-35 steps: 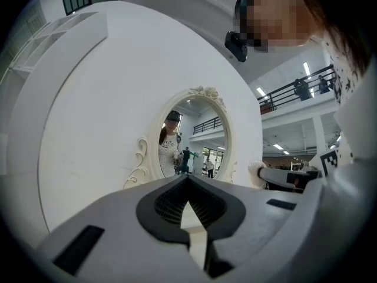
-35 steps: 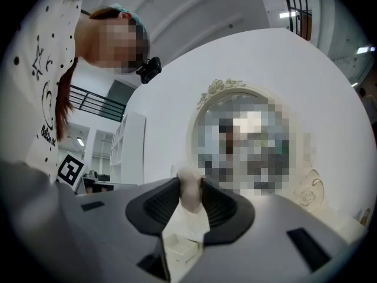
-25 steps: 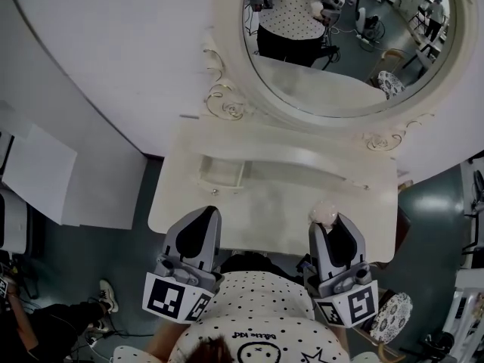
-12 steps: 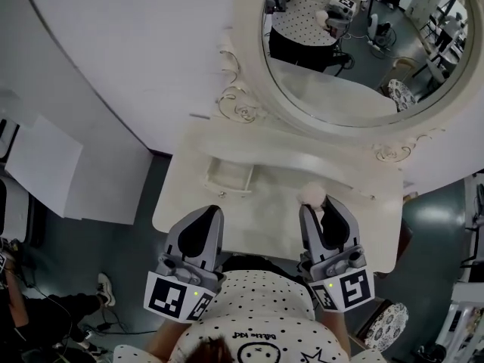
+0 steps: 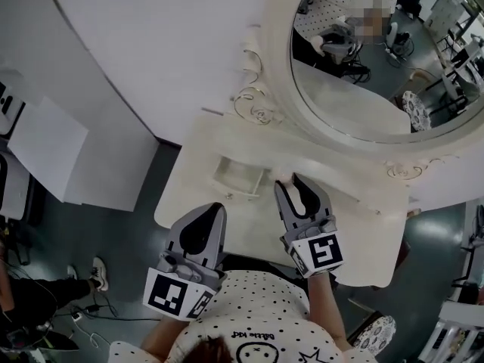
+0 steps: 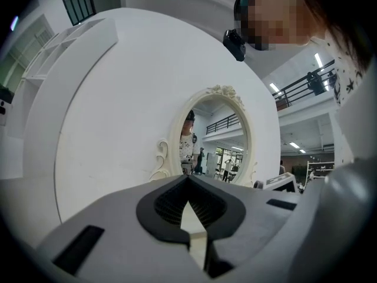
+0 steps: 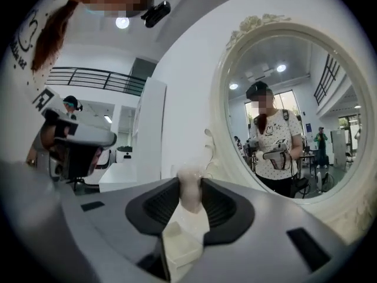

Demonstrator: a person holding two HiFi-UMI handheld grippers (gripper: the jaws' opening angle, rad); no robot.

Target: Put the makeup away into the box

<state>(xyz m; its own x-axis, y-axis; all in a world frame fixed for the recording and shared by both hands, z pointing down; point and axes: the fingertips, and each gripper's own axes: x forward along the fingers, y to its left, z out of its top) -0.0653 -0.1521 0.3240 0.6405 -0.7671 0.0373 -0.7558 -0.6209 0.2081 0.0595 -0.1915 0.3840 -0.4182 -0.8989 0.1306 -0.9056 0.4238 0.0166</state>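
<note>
One pale puff (image 7: 189, 188) was clamped by the right gripper (image 5: 296, 183) near one box (image 5: 240, 178); the left gripper (image 5: 206, 212) was held with jaws closed, empty.

Box (image 5: 239, 177) on table (image 5: 249, 225) before mirror (image 5: 378, 74); right hand-held gripper (image 5: 293, 184) beside box.

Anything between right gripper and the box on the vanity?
Nothing, head view: only bare tabletop between the box and the right gripper, shut on the pale makeup piece.

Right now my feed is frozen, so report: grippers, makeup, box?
Left gripper shut, empty. Right gripper shut on pale pinkish rounded makeup piece, beside small white open box. Nothing seen blocking.
</note>
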